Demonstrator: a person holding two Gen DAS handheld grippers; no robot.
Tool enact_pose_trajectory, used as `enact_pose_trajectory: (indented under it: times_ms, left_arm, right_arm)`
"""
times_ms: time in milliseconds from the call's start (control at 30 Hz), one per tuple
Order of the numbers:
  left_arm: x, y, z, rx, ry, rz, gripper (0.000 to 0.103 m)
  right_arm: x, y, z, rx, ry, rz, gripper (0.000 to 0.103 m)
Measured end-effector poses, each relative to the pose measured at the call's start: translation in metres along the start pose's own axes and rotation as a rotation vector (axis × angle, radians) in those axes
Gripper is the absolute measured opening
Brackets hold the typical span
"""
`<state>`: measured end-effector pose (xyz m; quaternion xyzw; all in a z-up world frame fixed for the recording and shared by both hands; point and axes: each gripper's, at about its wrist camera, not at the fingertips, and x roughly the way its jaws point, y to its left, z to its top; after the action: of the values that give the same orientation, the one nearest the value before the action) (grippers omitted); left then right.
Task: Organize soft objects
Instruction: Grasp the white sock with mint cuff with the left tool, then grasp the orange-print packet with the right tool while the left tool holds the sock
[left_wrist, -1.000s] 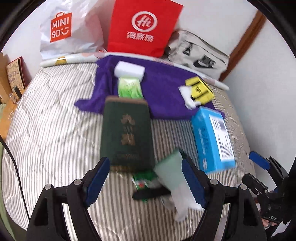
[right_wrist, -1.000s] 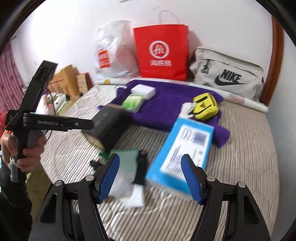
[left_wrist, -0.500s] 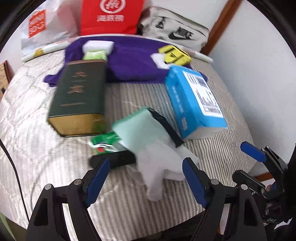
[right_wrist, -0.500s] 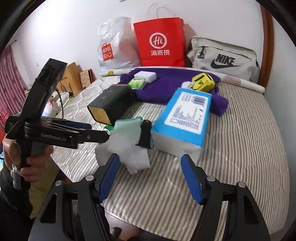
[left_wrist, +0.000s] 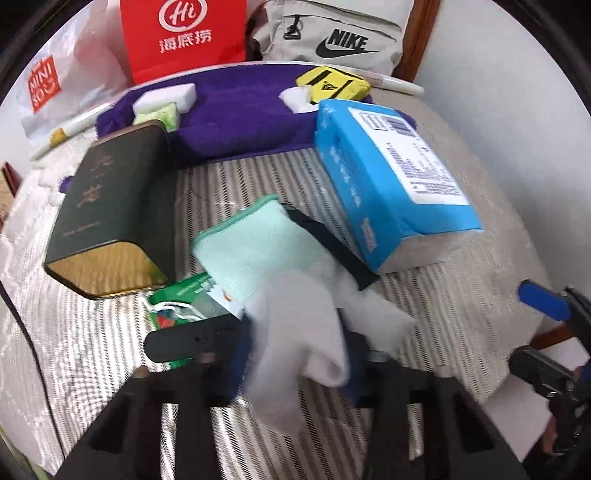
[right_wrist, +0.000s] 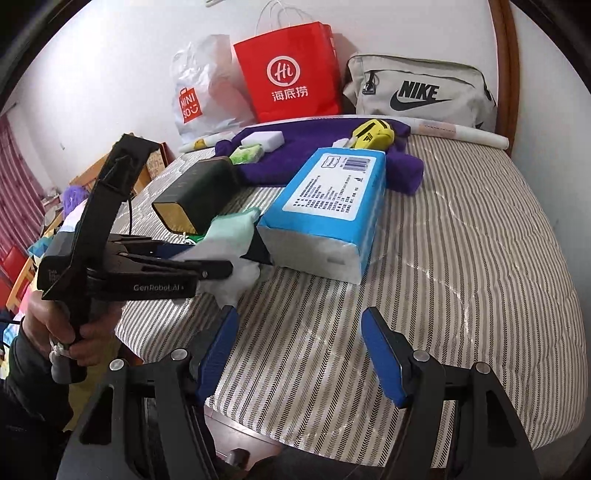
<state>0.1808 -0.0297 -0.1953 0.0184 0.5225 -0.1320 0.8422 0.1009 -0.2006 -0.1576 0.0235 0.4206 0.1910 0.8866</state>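
Observation:
A white glove (left_wrist: 295, 332) with a mint-green cuff (left_wrist: 251, 243) lies on the striped bed (left_wrist: 443, 295), between a dark green box (left_wrist: 110, 206) and a blue tissue pack (left_wrist: 391, 184). My left gripper (left_wrist: 295, 354) has its jaws closing, and the blue pads press on the glove's white fingers from both sides. The right wrist view shows the same grip from the side: the left gripper (right_wrist: 221, 269) pinches the white glove (right_wrist: 240, 277). My right gripper (right_wrist: 299, 354) stands open with nothing between its fingers, over the bed's near edge, short of the tissue pack (right_wrist: 328, 206).
A green packet (left_wrist: 181, 302) and a black bar (left_wrist: 192, 341) lie beside the glove. On the purple towel (left_wrist: 240, 110) behind are a white sponge (left_wrist: 166, 98) and a yellow pouch (left_wrist: 332, 86). A red bag (right_wrist: 291, 74), a white bag (right_wrist: 199, 92) and a grey Nike bag (right_wrist: 417, 88) line the wall.
My left gripper came down over the glove and its jaws narrowed from wide open onto the white fingers. My right gripper sank toward the bed's near edge and stayed open.

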Motion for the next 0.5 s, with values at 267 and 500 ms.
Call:
enact_pose_trajectory:
  times_ms: [267, 500]
  left_arm:
    - [-0.039, 0.021, -0.009, -0.019, -0.073, 0.017, 0.027]
    - [-0.072, 0.054, -0.022, -0.08, -0.144, 0.052, 0.027]
  right_arm:
    - [-0.001, 0.009, 0.001, -0.004, -0.002, 0.014, 0.068]
    - [0.004, 0.03, 0.008, -0.061, -0.003, 0.018, 0.068]
